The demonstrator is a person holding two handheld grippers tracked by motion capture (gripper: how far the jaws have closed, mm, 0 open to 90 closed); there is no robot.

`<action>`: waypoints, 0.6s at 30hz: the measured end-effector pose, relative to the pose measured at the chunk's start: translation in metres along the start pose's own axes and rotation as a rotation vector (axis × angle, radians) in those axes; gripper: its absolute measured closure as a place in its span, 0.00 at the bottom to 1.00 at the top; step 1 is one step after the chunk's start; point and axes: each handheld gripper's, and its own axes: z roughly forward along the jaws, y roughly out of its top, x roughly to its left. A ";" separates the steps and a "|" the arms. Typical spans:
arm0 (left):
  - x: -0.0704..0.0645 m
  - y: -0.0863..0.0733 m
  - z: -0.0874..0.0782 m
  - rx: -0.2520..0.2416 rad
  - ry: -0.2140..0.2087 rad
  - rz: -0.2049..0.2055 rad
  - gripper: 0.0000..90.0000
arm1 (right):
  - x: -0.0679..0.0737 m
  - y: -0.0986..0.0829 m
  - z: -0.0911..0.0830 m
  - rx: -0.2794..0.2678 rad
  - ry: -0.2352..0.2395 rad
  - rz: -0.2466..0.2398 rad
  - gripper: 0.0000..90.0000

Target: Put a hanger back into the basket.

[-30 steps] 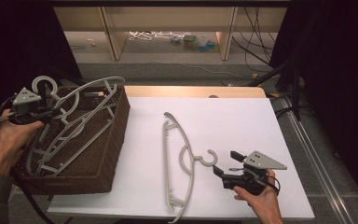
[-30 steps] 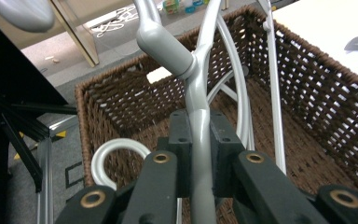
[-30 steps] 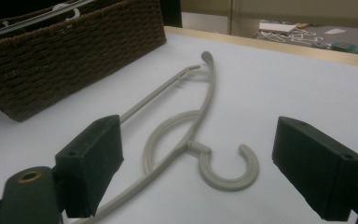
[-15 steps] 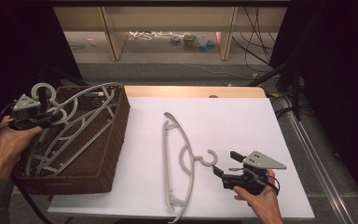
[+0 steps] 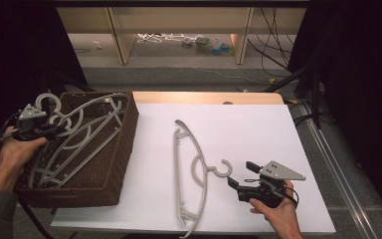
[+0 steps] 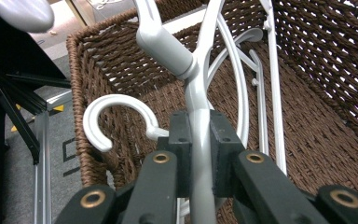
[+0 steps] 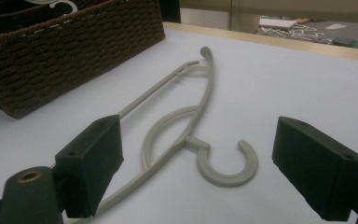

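Two hand-held grippers are in use. The left hand-held gripper [image 5: 54,130] is clenched on the stem of a grey hanger [image 6: 200,135] that lies with other hangers [image 5: 87,134] in the brown wicker basket [image 5: 124,149] at the left of the desk [image 5: 258,124]. The right hand-held gripper [image 5: 238,175] is released, its jaws wide apart, near the right front edge. A beige hanger [image 5: 194,174] lies flat on the desk, its hook [image 7: 228,163] just ahead of those jaws, not touching.
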 end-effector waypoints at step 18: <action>-0.008 -0.008 0.022 0.075 0.018 0.039 0.91 | 0.000 -0.001 0.002 -0.012 0.006 0.010 0.19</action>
